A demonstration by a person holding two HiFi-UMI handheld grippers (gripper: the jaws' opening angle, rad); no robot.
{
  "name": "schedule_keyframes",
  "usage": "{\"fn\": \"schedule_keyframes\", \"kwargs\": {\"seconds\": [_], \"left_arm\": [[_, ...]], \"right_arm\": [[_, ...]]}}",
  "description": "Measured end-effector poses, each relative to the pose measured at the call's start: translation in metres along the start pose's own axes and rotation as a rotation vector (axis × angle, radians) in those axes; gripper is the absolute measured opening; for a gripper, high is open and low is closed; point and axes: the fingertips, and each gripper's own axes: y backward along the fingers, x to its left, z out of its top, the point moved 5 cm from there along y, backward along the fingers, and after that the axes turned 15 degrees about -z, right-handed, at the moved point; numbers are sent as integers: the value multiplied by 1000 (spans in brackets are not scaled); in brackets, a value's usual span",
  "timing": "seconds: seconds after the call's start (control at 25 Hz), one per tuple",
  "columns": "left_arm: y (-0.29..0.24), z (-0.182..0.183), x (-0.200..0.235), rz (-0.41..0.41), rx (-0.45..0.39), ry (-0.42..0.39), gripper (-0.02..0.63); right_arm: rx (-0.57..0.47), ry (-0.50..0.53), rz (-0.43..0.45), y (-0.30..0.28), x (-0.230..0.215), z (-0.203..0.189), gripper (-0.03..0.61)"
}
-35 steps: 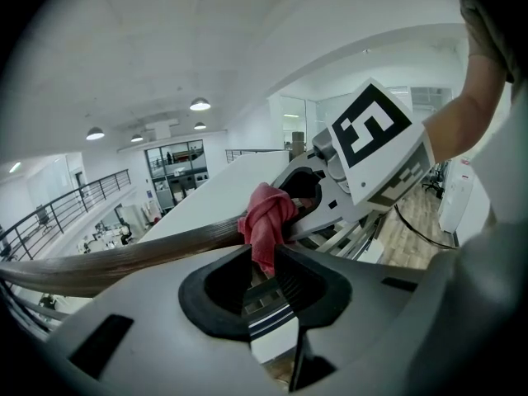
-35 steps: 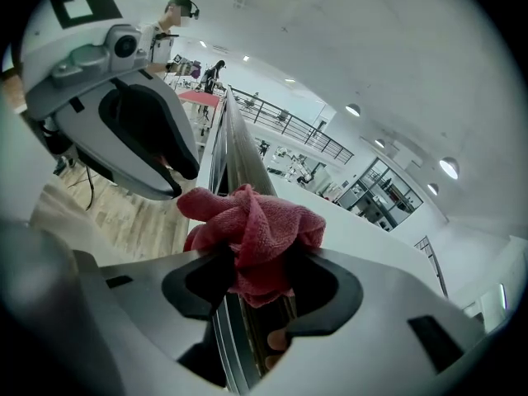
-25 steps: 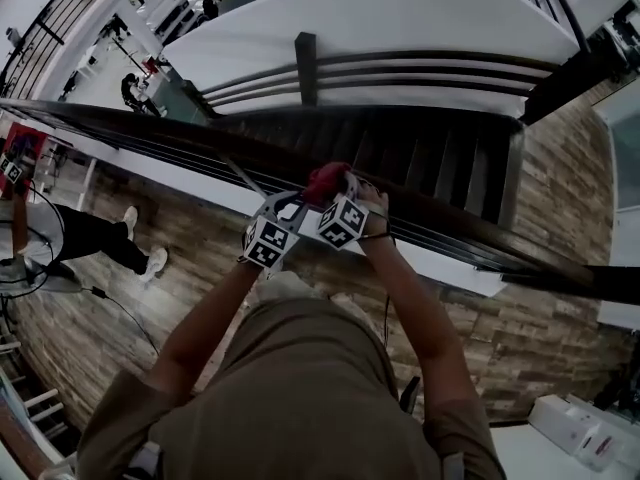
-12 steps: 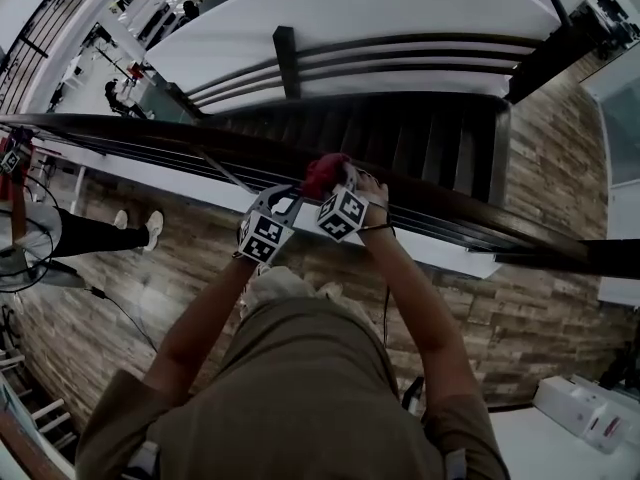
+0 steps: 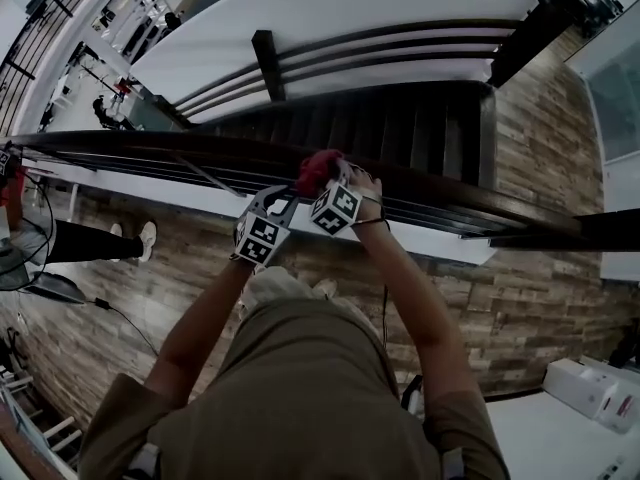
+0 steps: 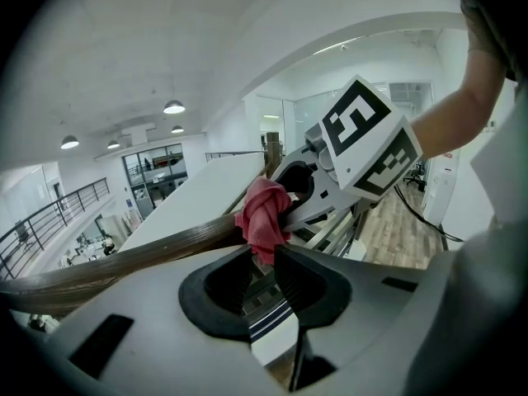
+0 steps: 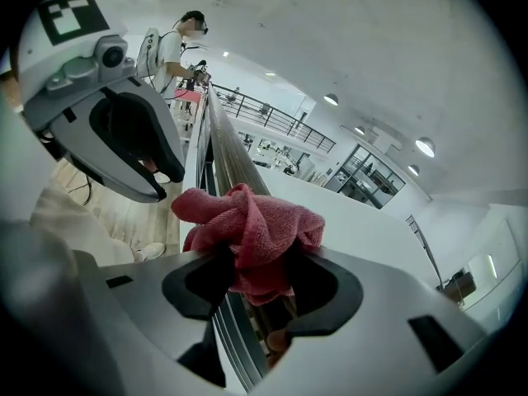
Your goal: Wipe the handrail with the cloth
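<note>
A dark wooden handrail (image 5: 520, 211) crosses the head view from left to right. On top of it sits a bunched red cloth (image 5: 318, 170). Both grippers meet at the cloth: my left gripper (image 5: 296, 194) comes in from the lower left, my right gripper (image 5: 323, 182) from just right of it. In the left gripper view the jaws of the left gripper (image 6: 262, 261) pinch the cloth's (image 6: 264, 214) lower end beside the rail (image 6: 124, 262). Seen from the right gripper view, my right gripper (image 7: 252, 275) is shut on the cloth's (image 7: 247, 225) bulk, with the rail (image 7: 229, 151) running away beneath it.
Beyond the rail a dark staircase (image 5: 420, 138) drops away, with a white balcony wall (image 5: 340, 8) behind. Wood-plank floor (image 5: 540, 298) lies on my side. A person (image 5: 70, 240) stands at the left, another person (image 7: 177, 44) far along the rail. A white box (image 5: 590, 388) sits bottom right.
Both grippers and the cloth between them have slid to the right along the handrail; the post and the standing person have drifted left in the head view. Both grips look unchanged.
</note>
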Motion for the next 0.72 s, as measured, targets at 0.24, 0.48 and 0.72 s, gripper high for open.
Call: {"fn": "schedule_keyframes", "kwargs": {"seconds": [0.24,0.48,0.72], "left_arm": [[-17,21,-14,-33,-2,-31,77],[-44,39,-32,-72,2,-58,77],[-72,58,-58,-145,-2,-97,77]], "right_arm": [[19,-28,-12,11,-16,-24,207],[42,-56,-36,27,-40,-65,209],[58,-85,-46,39,-60,-98,209]]}}
